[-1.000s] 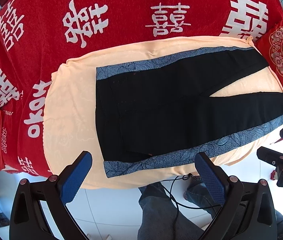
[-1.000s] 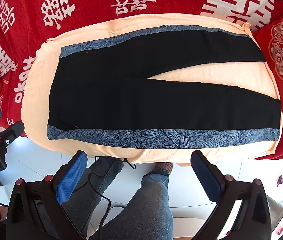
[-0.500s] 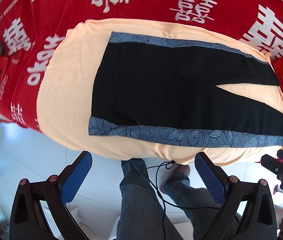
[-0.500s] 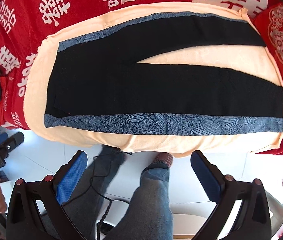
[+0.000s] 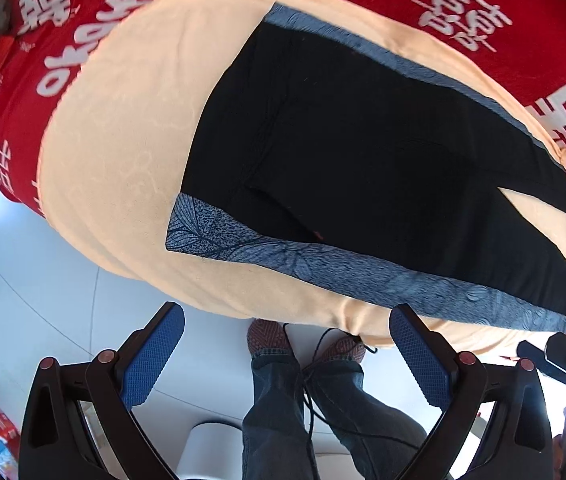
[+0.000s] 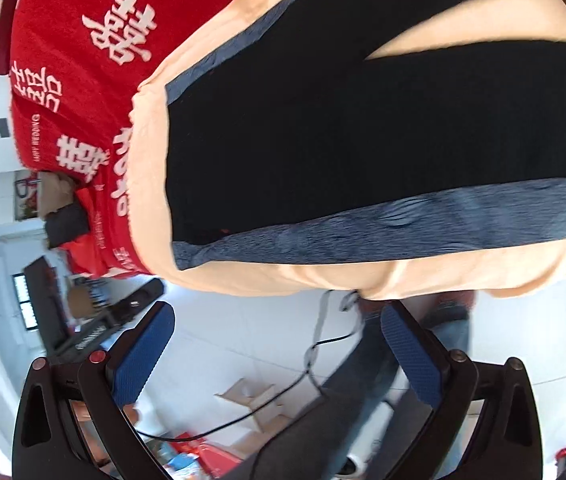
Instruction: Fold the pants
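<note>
In your left wrist view, the pants [image 5: 367, 152] lie spread flat on a peach sheet [image 5: 123, 128], which covers a red cloth [image 5: 523, 8] with white characters. The pants are black with a blue patterned stripe [image 5: 323, 264] along the near edge and another along the far edge. The waist end points left; the split between the legs shows at the right. Your left gripper [image 5: 285, 356] hangs off the near edge of the sheet, above the white floor [image 5: 43, 288], its jaws spread wide and holding nothing. Your jeans [image 5: 283, 412] and shoes show between the blue pads [image 5: 151, 360], with a black cable [image 5: 315, 384] across them.

In your right wrist view, which is blurred, the pants [image 6: 363, 132] fill the upper right on the sheet [image 6: 363, 276], waist end to the left. Your right gripper [image 6: 279, 354] is likewise short of the sheet's near edge, jaws wide apart and empty. The other gripper's dark body appears at the left, below the red cloth [image 6: 67, 92].
</note>
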